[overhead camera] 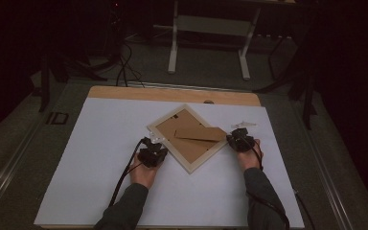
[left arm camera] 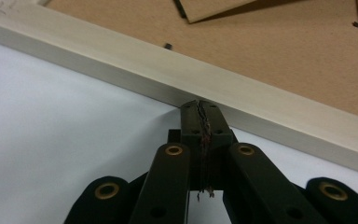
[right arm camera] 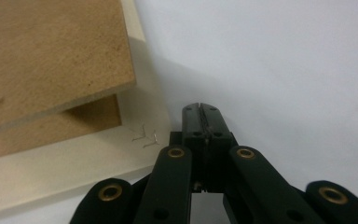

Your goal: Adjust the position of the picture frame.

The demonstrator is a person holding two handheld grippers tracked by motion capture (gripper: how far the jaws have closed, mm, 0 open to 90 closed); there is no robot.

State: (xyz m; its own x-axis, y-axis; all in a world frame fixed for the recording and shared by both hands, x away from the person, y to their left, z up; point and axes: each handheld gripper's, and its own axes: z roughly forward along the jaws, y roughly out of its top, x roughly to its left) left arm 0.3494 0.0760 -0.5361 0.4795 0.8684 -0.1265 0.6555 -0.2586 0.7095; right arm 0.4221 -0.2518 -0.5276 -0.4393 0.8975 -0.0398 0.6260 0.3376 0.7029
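A picture frame (overhead camera: 188, 138) lies face down on the white table (overhead camera: 100, 143).

Its brown stand flap (overhead camera: 201, 133) sticks up. The left gripper (overhead camera: 149, 143) touches one side, clenched tight on nothing. The right gripper (overhead camera: 235, 135) sits beside the other corner, also clenched and empty.

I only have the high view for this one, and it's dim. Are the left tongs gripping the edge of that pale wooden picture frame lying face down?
Observer: No. The left tongs are shut with nothing between them. Their tips are right at the outer side of the pale wooden picture frame, but I cannot tell whether they touch it.
Operator: And the right tongs?
Observer: The right tongs are also shut and empty. They are over the white table sheet just beside the frame's edge, not on it.
Operator: Is the brown stand lying flat?
Observer: No. The brown fibreboard stand flap sits lifted above the brown backing board, with a shadow beneath it.
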